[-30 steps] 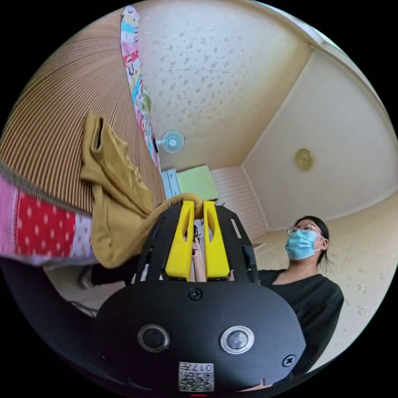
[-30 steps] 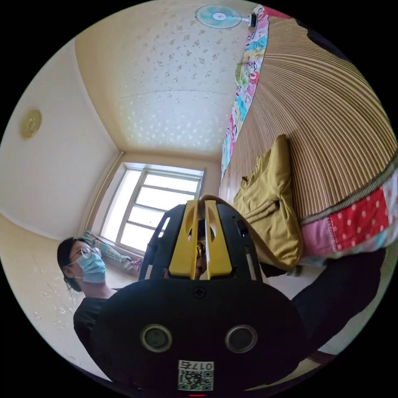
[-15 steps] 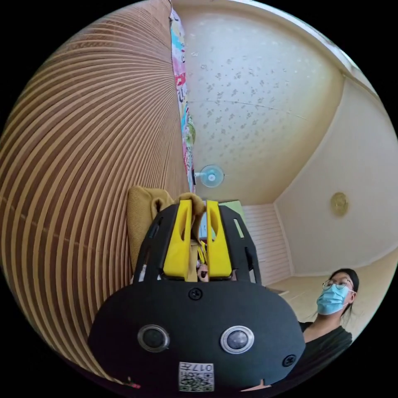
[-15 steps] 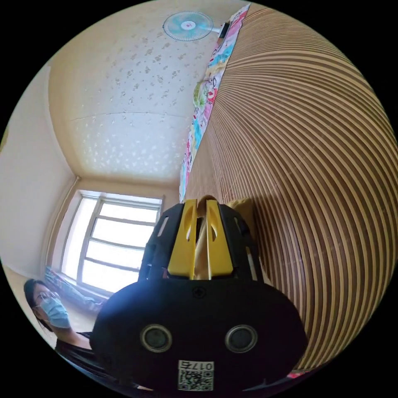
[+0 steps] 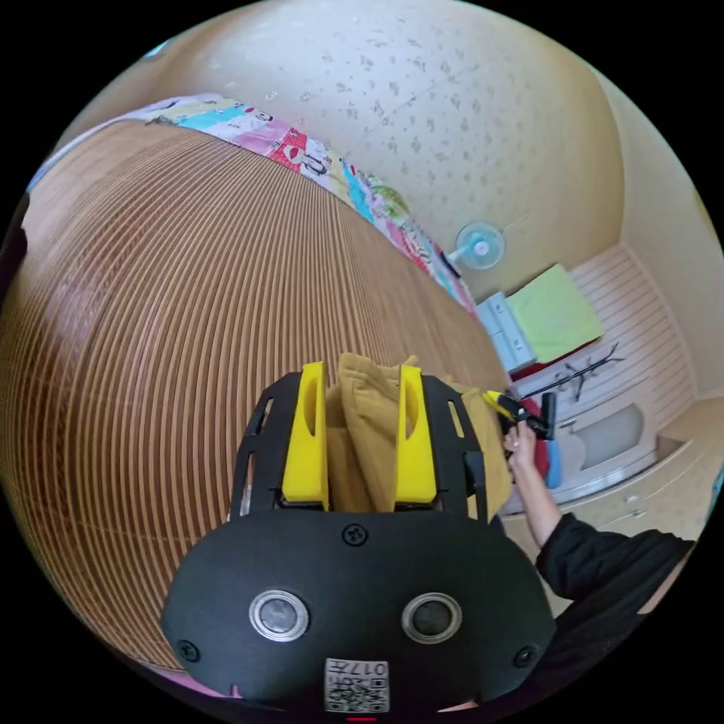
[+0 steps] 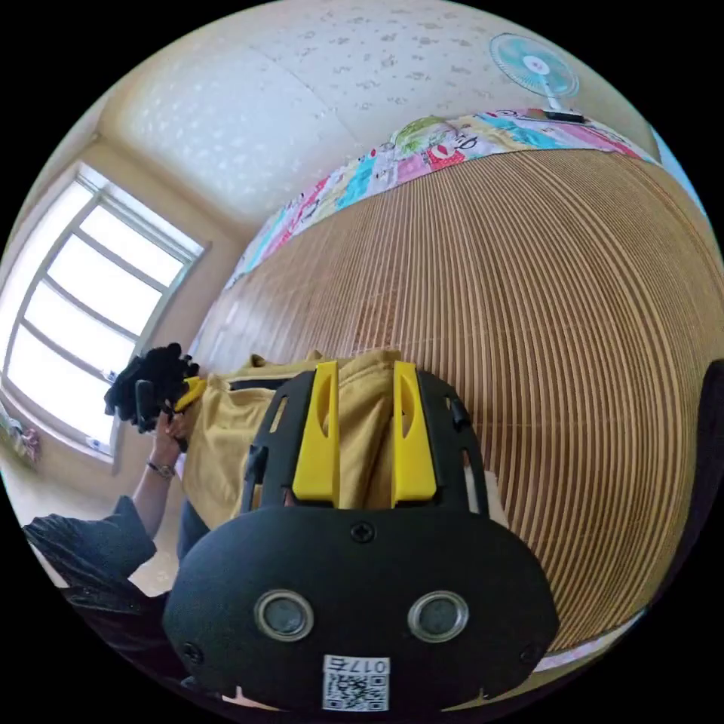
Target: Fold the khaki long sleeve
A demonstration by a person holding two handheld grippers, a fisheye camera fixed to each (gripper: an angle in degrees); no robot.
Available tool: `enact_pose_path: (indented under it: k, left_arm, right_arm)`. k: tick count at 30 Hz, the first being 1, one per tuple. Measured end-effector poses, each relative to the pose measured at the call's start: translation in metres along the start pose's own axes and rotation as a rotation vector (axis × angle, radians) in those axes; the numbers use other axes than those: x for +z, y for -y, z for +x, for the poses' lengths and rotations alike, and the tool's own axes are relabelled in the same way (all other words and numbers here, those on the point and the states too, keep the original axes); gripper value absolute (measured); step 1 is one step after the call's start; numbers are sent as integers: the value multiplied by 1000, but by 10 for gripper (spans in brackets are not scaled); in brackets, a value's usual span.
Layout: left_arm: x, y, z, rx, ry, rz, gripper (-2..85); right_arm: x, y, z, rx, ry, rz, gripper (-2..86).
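Left gripper and right gripper: jaws parted, khaki long sleeve lying between them at lower centre of each frame on the striped bed mat; actual grip cannot be confirmed. Recommendation: clear both jaws without dragging the fold.

One khaki long sleeve, one bamboo mat, one fan, two grippers.

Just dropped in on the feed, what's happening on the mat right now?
A person is folding a khaki long sleeve on the striped bamboo mat. The left gripper and the right gripper each have khaki cloth between their parted jaws, low over the mat. The fold isn't finished.
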State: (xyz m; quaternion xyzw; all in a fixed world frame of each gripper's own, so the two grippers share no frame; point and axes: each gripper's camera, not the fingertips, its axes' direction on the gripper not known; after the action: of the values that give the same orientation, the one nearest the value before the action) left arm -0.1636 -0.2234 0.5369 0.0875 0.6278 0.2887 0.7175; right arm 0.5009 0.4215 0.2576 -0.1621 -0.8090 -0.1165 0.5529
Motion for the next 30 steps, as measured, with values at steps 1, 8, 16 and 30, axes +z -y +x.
enact_pose_path:
  k: [1,8,16,30]
  left_arm:
    - [13,2,7,31,44,-19,101]
    - [38,-18,14,153,-26,27,12]
    - [38,-40,-55,-144,-69,179,5]
    - [89,-21,-30,82,152,10,41]
  right_arm:
    - [8,2,-5,-15,-42,-30,79]
    - [-2,-29,-33,-93,-77,210,35]
    - [44,-26,24,226,4,74,40]
    - [-36,-118,-48,125,154,190,20]
